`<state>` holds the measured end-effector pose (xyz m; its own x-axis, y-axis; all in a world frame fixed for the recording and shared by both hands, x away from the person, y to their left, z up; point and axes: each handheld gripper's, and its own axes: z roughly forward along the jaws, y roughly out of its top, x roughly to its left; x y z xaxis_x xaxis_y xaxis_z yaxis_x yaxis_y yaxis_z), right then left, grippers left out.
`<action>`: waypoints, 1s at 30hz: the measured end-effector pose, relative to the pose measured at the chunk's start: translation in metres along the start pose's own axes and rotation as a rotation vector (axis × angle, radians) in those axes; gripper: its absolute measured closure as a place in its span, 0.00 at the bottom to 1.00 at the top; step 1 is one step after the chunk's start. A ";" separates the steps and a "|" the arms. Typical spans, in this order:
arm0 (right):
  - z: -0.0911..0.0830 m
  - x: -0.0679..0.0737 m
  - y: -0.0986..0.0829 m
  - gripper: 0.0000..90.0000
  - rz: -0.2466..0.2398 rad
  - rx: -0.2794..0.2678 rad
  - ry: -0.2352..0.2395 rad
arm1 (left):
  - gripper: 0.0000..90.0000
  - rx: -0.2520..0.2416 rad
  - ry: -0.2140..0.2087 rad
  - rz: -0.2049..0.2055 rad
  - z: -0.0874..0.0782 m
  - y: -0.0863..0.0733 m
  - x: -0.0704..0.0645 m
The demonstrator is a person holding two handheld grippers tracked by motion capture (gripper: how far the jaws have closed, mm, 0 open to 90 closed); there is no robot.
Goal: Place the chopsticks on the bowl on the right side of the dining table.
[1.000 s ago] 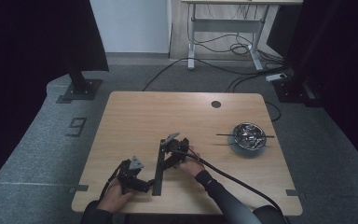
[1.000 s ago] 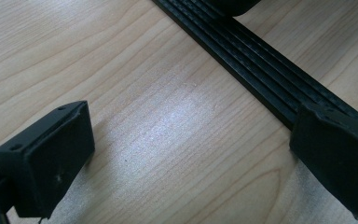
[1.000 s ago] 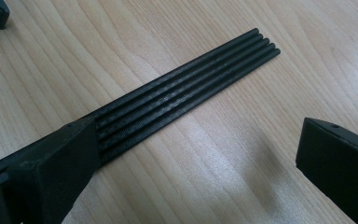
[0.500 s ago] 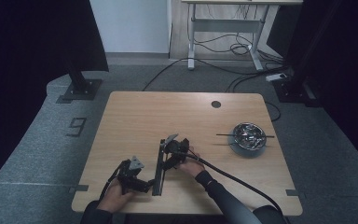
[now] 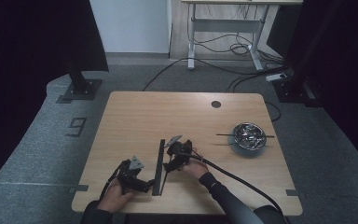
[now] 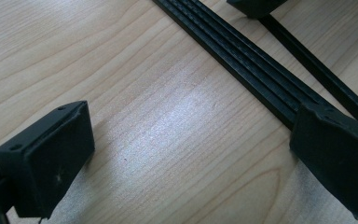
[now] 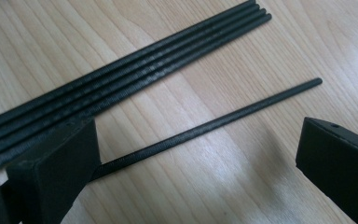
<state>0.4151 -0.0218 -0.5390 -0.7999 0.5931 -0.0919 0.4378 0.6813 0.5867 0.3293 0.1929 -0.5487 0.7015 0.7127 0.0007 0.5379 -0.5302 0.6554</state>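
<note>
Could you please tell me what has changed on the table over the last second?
Almost nothing: the right hand-held gripper edged slightly toward the person beside the bundle of thin black rods. The left hand-held gripper, the single black rod and the metal bowl kept their places.

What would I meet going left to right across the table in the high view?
Left gripper → bundle of black rods → right gripper → metal bowl with a black rod lying across its rim, all on the wooden table.
</note>
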 end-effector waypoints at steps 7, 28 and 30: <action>-0.007 0.000 -0.010 0.00 0.003 0.002 0.008 | 0.00 -0.002 0.000 -0.002 0.000 0.000 0.000; -0.026 -0.003 -0.039 0.00 0.025 0.006 0.026 | 0.00 -0.003 0.000 -0.003 0.000 0.000 0.000; -0.029 -0.005 -0.043 0.00 0.027 0.007 0.019 | 0.00 -0.003 0.000 -0.003 0.000 0.000 0.000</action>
<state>0.3884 -0.0658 -0.5406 -0.7954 0.6031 -0.0602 0.4625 0.6681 0.5828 0.3292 0.1927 -0.5488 0.6999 0.7142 -0.0012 0.5385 -0.5266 0.6578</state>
